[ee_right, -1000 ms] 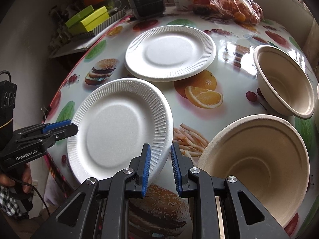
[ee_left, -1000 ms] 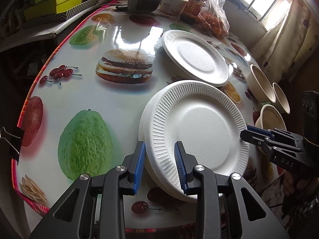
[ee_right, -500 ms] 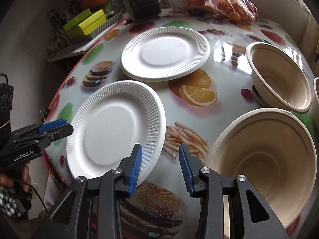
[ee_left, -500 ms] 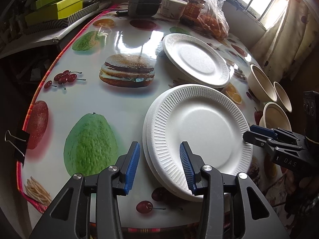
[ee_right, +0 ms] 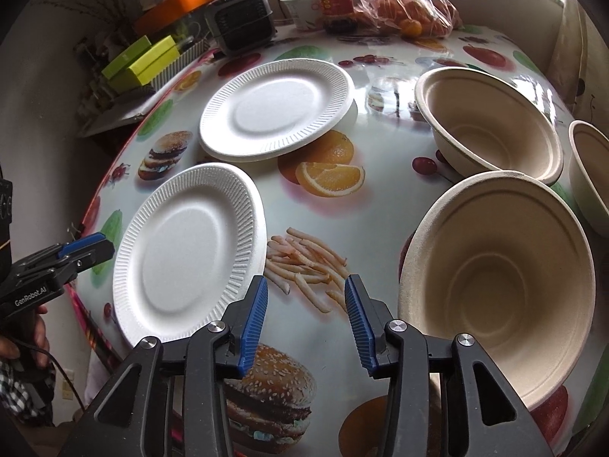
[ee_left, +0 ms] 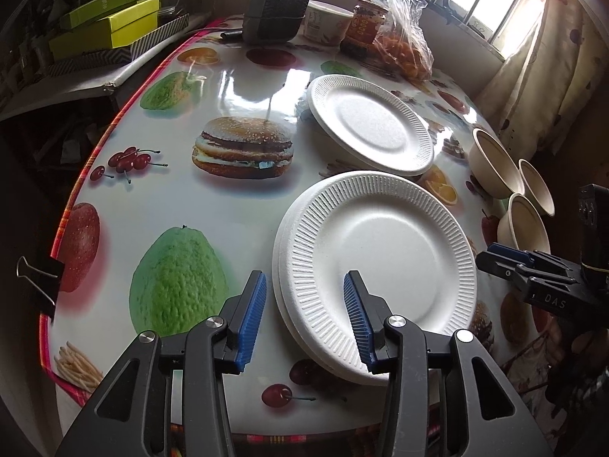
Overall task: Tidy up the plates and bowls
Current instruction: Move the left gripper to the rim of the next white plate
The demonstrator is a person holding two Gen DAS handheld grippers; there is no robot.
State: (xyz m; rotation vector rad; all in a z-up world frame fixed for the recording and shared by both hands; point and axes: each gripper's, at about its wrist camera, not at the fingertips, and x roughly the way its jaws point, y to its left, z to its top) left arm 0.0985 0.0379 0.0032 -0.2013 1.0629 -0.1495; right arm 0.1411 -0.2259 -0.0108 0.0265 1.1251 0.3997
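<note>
Left wrist alone shows two stacked plates [ee_left: 377, 262] (claw [ee_left: 304, 320] open).

Your inventory, by finish:
- White foam plates w/ ribbed rims [ee_left: 377, 251]: matt, slightly grainy.
- Beige moulded-pulp bowls [ee_right: 495, 285]: matt, fibrous, rough rim.
- Food-print vinyl tablecloth [ee_left: 228, 87]: smooth, high gloss, window glare.
- Your black plastic gripper arms [ee_left: 300, 320]: satin; blue ribbed pads [ee_left: 251, 316]; bright metal rivets.
- Clear plastic bag [ee_right: 403, 3]: crinkled, shiny.
</note>
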